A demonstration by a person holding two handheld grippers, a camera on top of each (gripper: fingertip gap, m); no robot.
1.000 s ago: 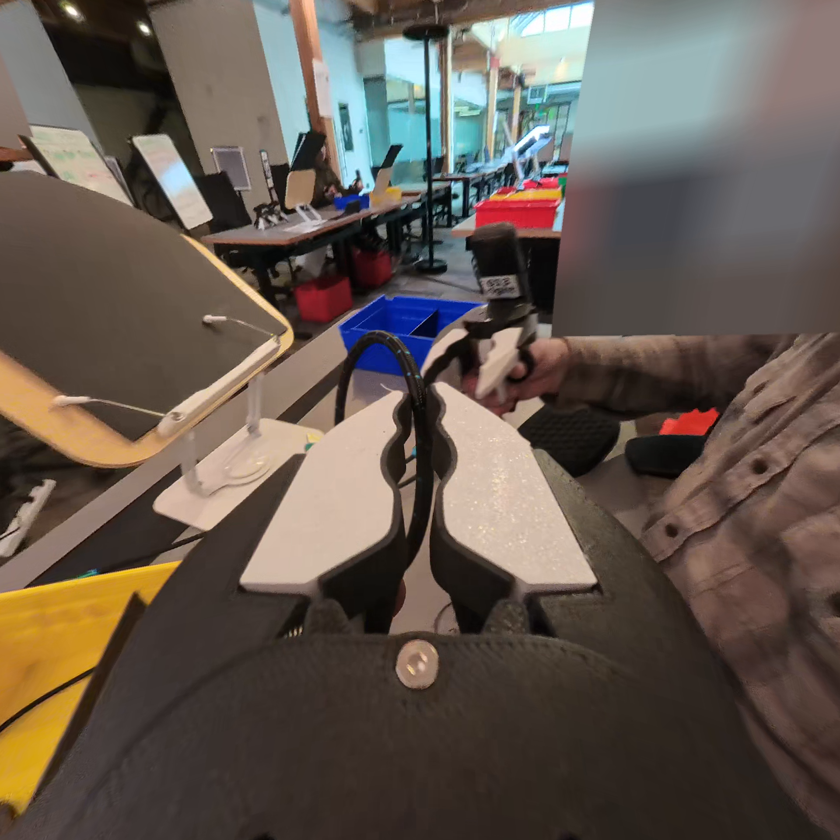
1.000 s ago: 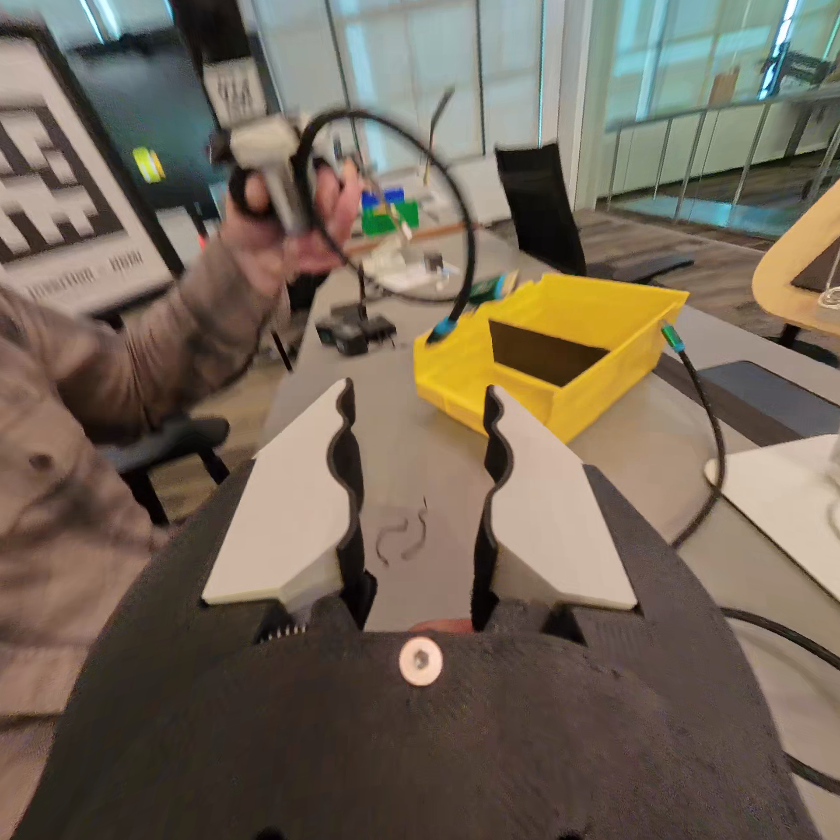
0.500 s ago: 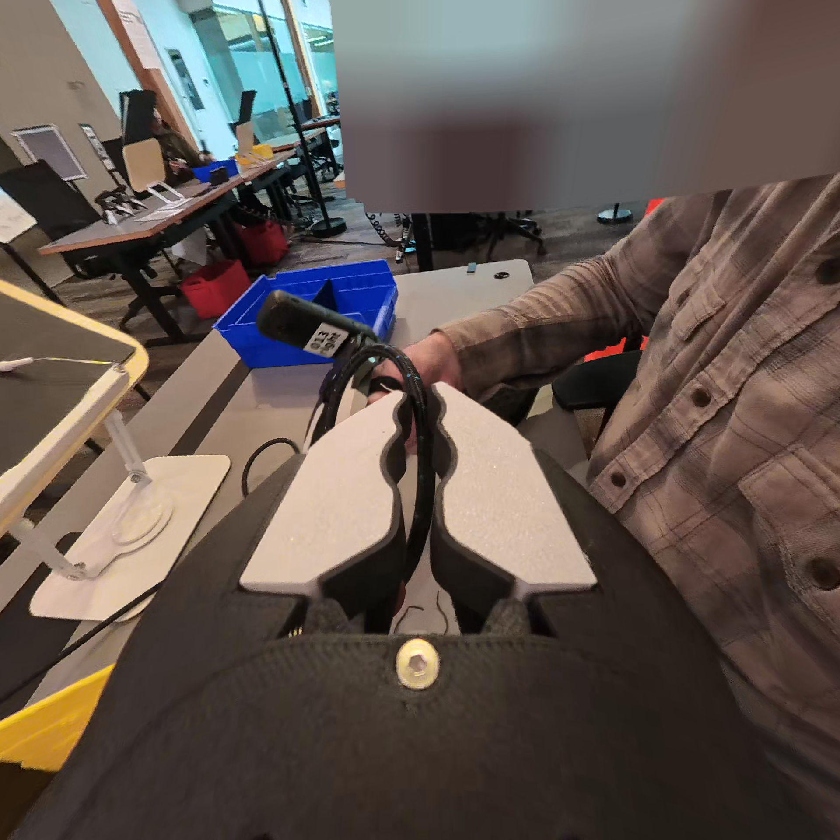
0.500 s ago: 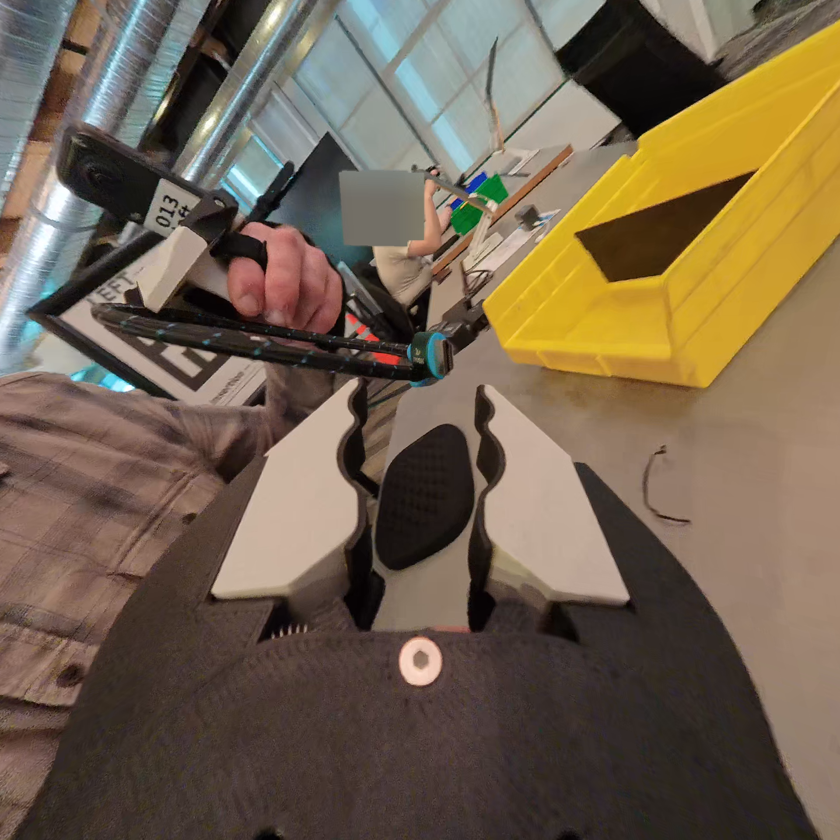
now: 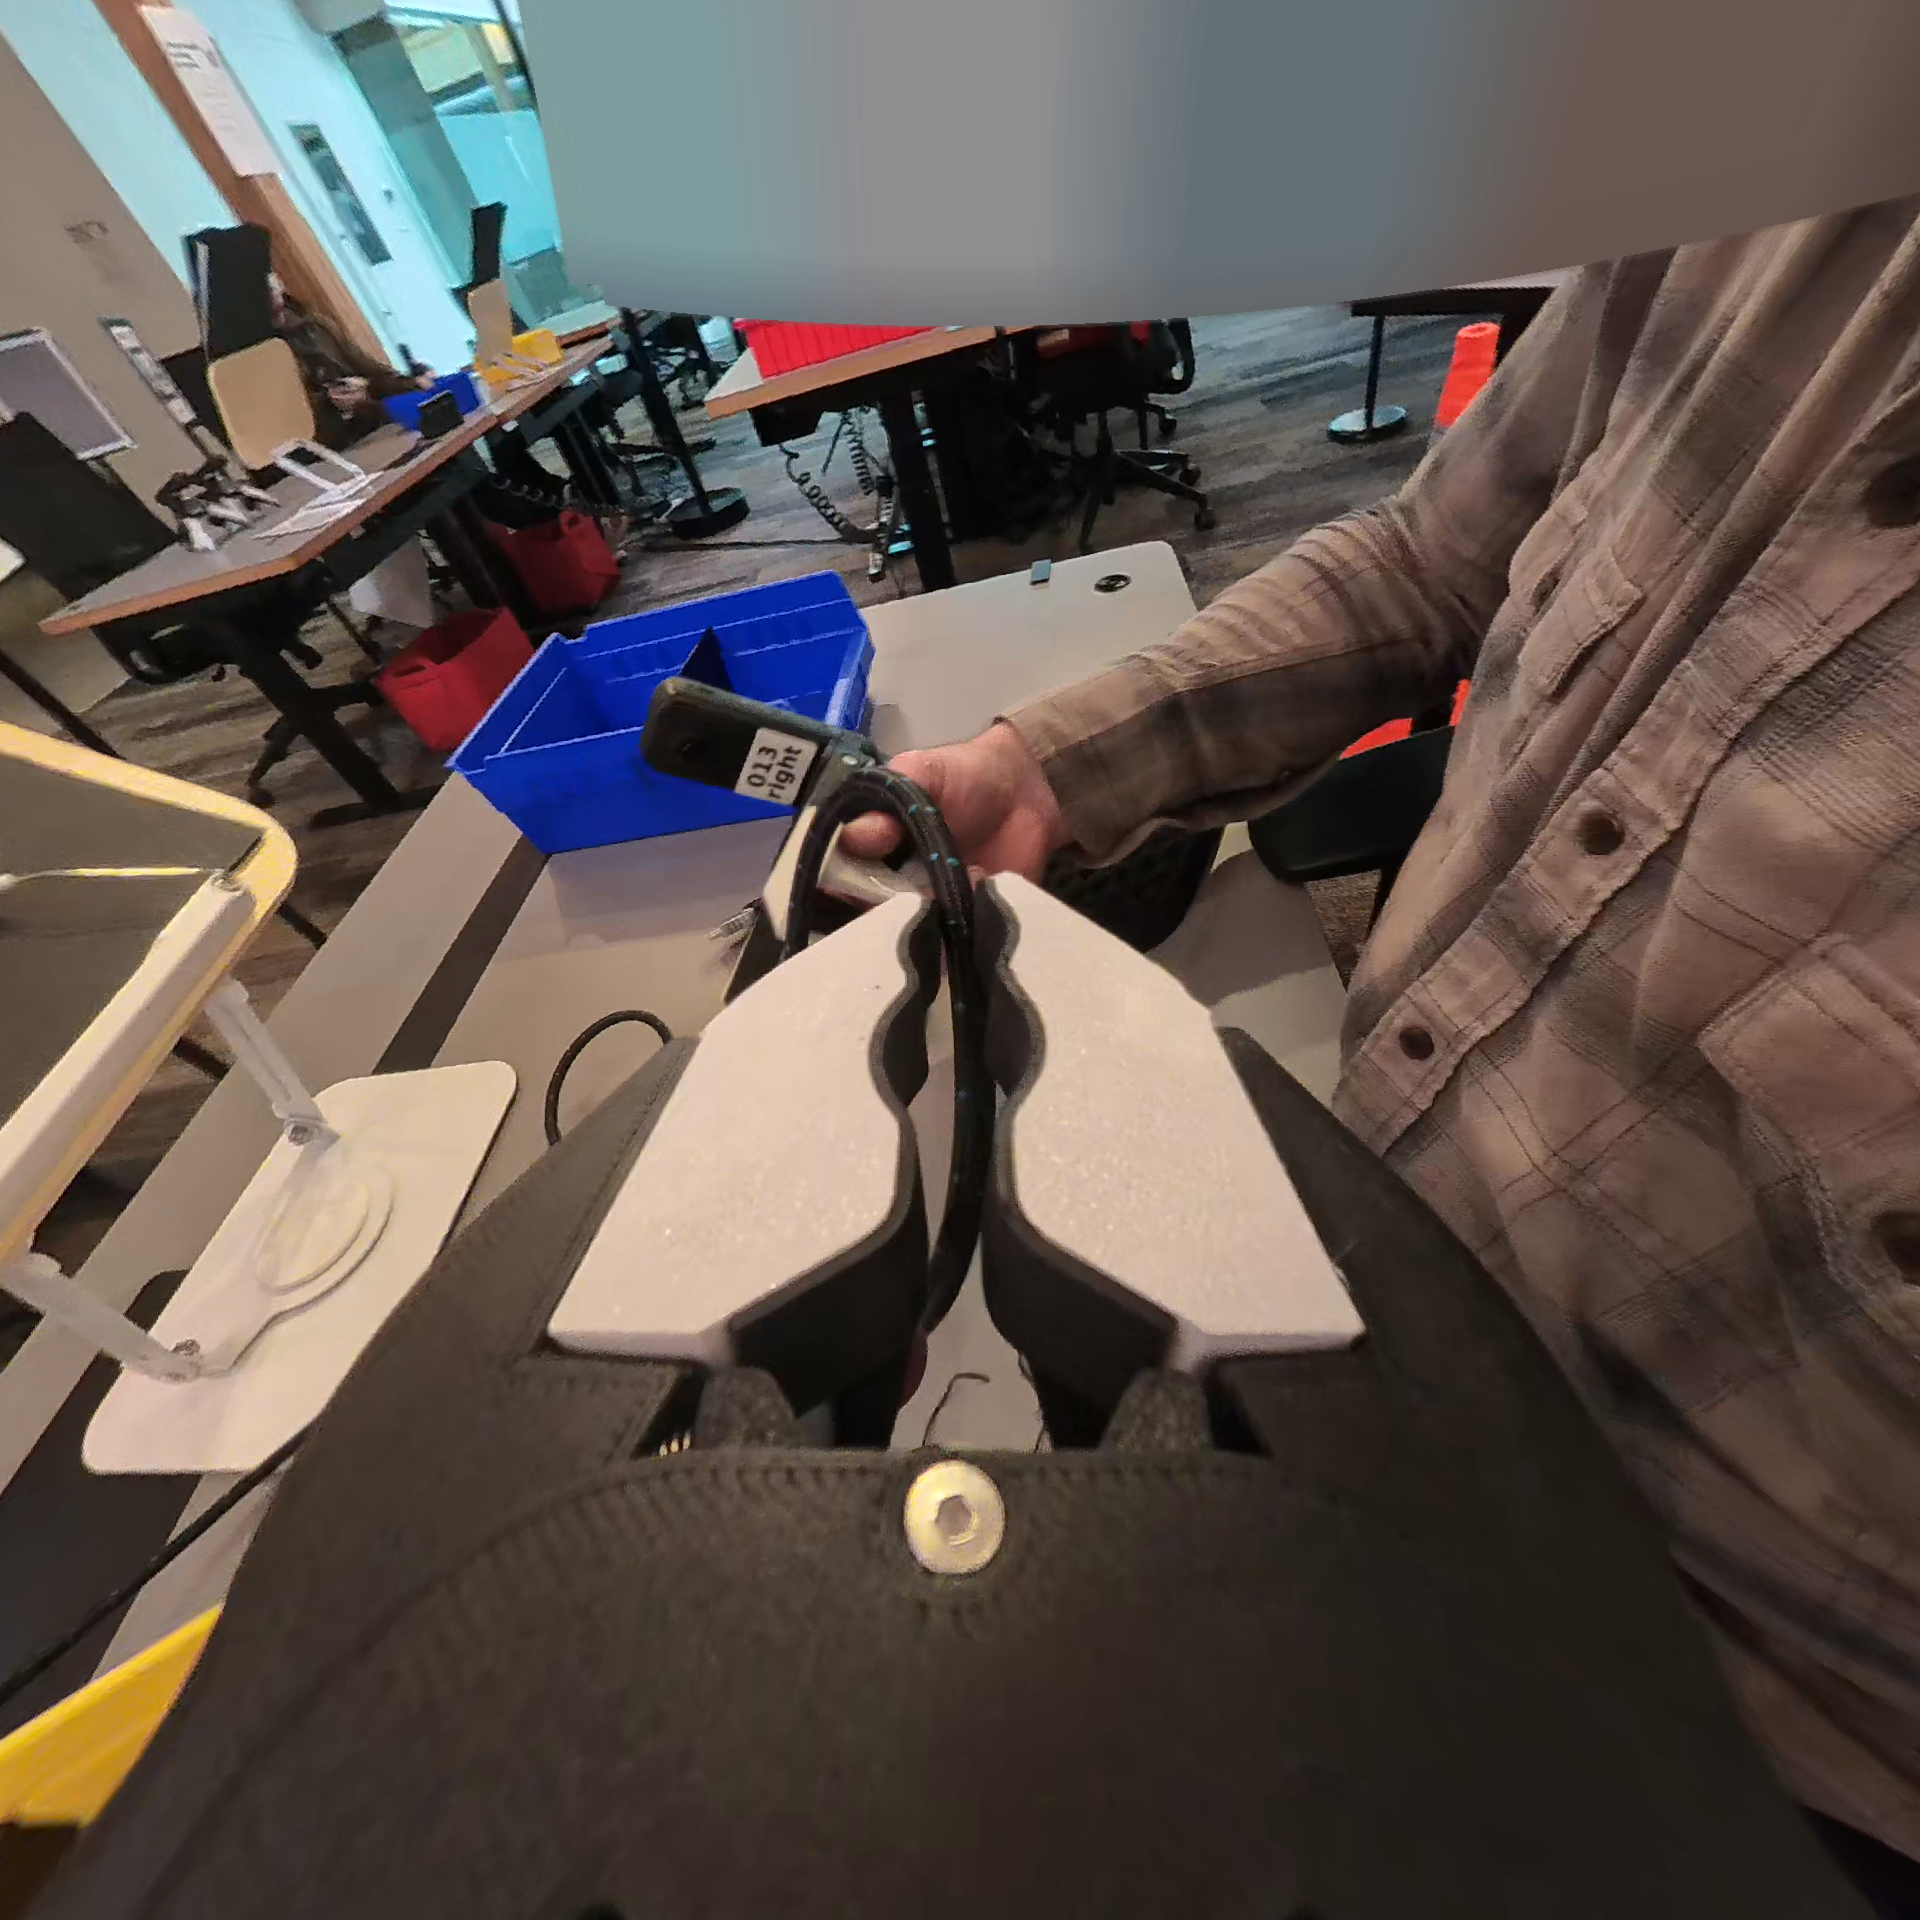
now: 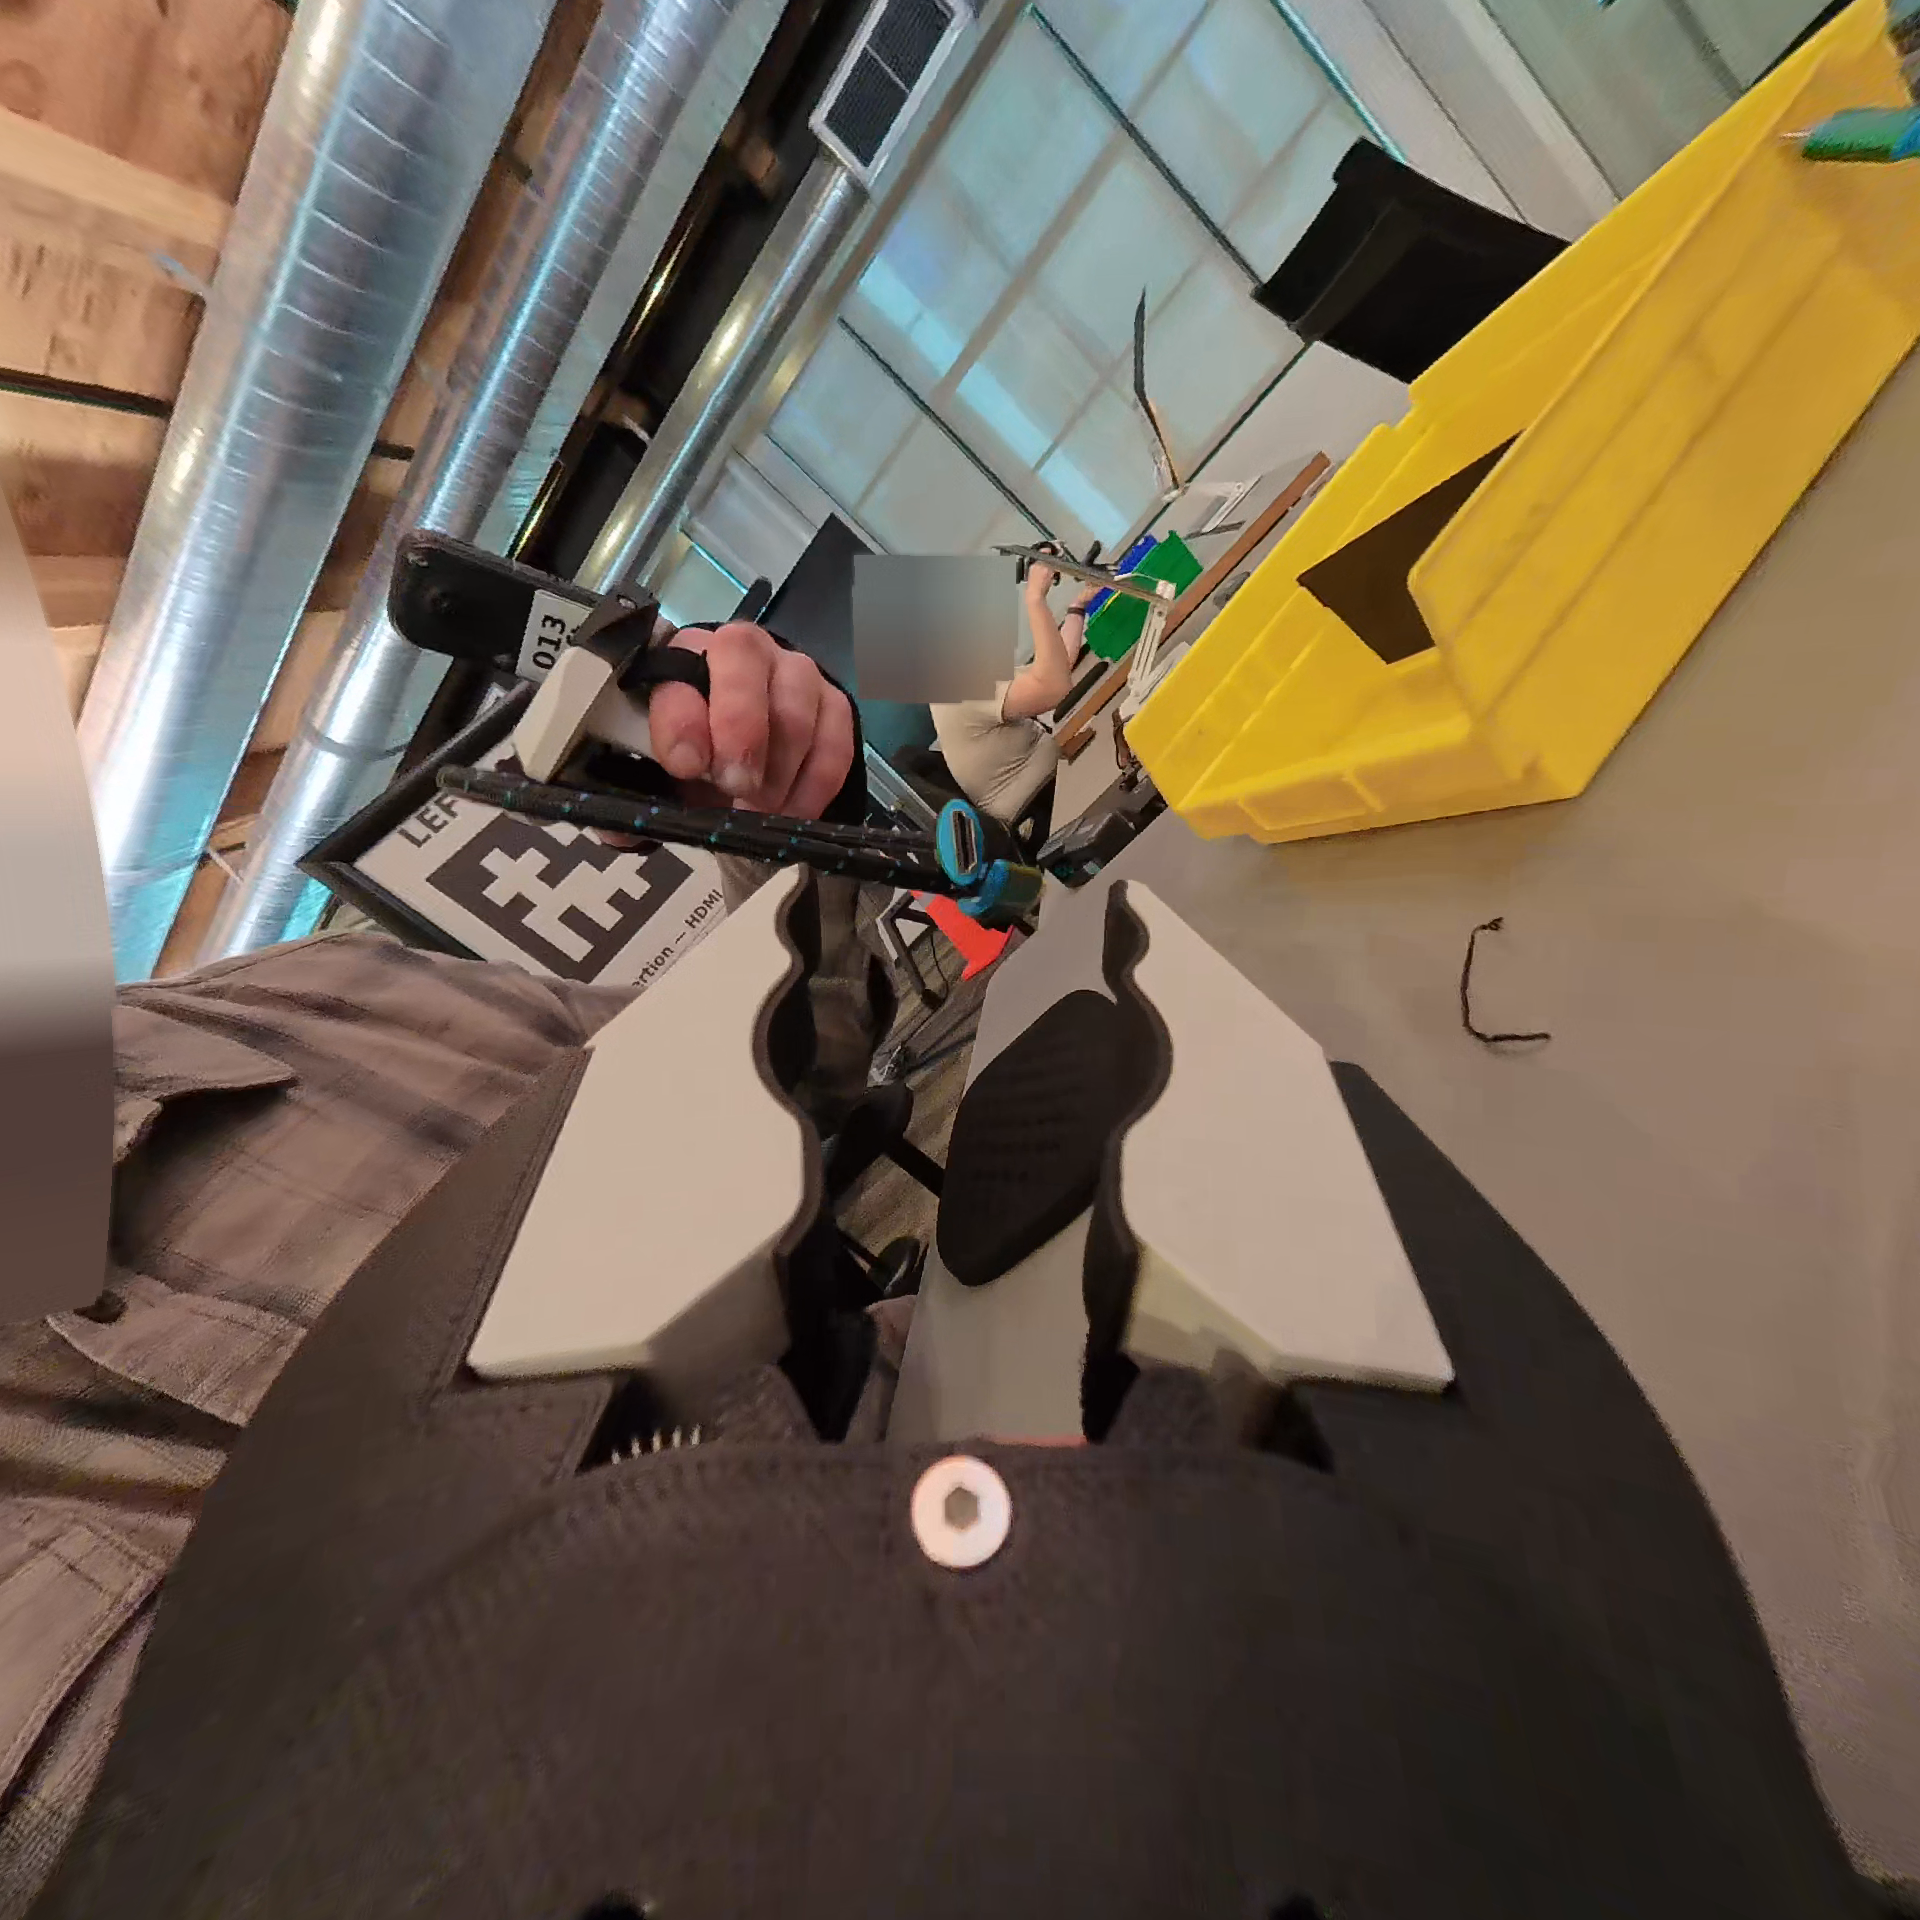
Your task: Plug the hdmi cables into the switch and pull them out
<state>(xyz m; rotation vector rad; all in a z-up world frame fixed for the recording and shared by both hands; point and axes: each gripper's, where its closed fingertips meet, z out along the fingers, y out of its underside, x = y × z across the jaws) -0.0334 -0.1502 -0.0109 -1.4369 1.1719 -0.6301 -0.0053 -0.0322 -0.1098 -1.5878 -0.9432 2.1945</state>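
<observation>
My left gripper (image 5: 961, 904) is shut on a black braided HDMI cable (image 5: 961, 1091), which loops up and over to the left just past the fingertips. In the right wrist view the same cable (image 6: 675, 821) runs sideways from the hand holding the left gripper (image 6: 758, 717). Its blue plug ends (image 6: 977, 852) hang in the air just beyond my right gripper (image 6: 956, 904). The right gripper is open and empty, rolled on its side near the table's edge. A small black box (image 6: 1101, 831) lies far back on the table; I cannot tell whether it is the switch.
A yellow bin (image 6: 1507, 623) stands on the grey table (image 6: 1662, 1039) to the right, with a bit of black thread (image 6: 1475, 997) beside it. A blue bin (image 5: 623, 717) and a white tablet stand (image 5: 312, 1226) sit ahead of the left gripper. A person's plaid-shirted torso (image 5: 1662, 935) is close by. Spacing between my two grippers at the tips: around 15 cm.
The right gripper has rolled onto its side and closed in on the cable's plug ends. The left gripper turned toward the person, still shut on the cable.
</observation>
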